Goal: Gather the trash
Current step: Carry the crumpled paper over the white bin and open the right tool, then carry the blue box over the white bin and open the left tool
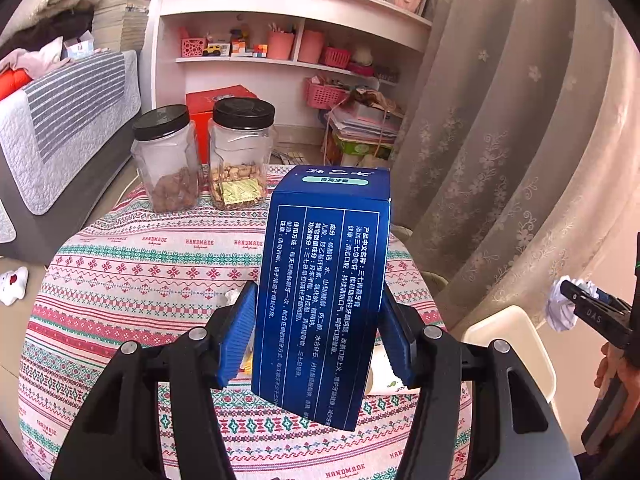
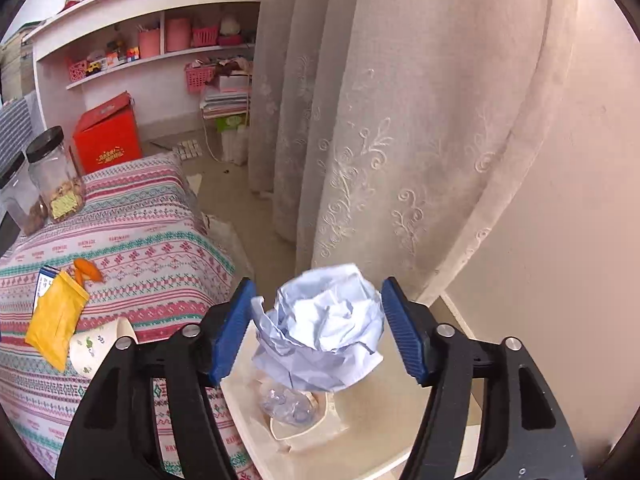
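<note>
My left gripper (image 1: 319, 289) is shut on a tall dark blue carton (image 1: 324, 280) with white print, held tilted above the patterned tablecloth (image 1: 140, 272). My right gripper (image 2: 318, 281) stands open over a cream bin (image 2: 360, 444) beside the table. A crumpled ball of pale blue paper (image 2: 320, 328) sits between its blue pads with a small gap on each side. A crushed clear plastic bottle (image 2: 288, 404) lies inside the bin. In the left wrist view the right gripper (image 1: 580, 300) and the paper ball (image 1: 560, 312) show at the right edge, above the bin (image 1: 516, 332).
On the cloth lie a yellow packet (image 2: 56, 320), orange peel (image 2: 86, 268) and a tipped paper cup (image 2: 96, 346). Two black-lidded jars (image 1: 164, 160) (image 1: 240, 152) stand at the table's far edge. A curtain (image 2: 400, 140) hangs close behind the bin. A bed (image 1: 60, 128) is at the left.
</note>
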{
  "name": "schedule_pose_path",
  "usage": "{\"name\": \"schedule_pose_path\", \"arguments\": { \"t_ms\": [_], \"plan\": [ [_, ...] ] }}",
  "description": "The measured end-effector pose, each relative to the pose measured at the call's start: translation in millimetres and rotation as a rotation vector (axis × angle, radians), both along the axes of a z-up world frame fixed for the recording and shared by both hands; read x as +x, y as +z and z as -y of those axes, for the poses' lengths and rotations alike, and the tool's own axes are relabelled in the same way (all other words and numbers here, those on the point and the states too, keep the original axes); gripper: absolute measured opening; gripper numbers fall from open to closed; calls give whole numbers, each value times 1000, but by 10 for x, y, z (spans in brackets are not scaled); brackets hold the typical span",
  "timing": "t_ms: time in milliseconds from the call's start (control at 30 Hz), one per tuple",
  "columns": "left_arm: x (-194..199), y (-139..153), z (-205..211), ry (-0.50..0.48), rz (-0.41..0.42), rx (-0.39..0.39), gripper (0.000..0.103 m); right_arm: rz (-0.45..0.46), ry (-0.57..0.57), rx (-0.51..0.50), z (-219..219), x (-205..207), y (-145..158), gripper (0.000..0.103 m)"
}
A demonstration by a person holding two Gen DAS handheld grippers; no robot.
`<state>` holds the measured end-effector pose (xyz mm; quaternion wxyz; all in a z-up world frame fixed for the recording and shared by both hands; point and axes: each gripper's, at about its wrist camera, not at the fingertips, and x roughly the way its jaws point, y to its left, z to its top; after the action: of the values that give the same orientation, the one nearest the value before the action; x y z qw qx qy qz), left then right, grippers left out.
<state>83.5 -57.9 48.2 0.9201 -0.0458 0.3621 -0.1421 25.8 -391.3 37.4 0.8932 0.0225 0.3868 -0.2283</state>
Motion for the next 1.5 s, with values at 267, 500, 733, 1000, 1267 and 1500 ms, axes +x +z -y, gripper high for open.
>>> {"name": "schedule_pose_path", "arguments": {
  "t_ms": [267,500,733,1000,1267,1500],
  "plan": [
    [-65,4,485,-68,-12,-28,57,226,-25,-1,199,-419,330,90],
    [-151,-23,1240,-203,-40,-57,57,415,-69,-22,347,-736,570,95],
    [-308,-128,1976,-341,-86,-67,57,507,-177,-13,663,-979,693,96],
    [-589,-349,2653,-495,-159,-42,58,567,-264,2,933,-1239,730,96],
    [-710,-565,2928,-551,-281,-47,76,579,-305,15,1025,-1301,737,96],
    [-649,-432,2675,-482,-214,11,78,532,-274,11,902,-1173,703,96]
  ]
}}
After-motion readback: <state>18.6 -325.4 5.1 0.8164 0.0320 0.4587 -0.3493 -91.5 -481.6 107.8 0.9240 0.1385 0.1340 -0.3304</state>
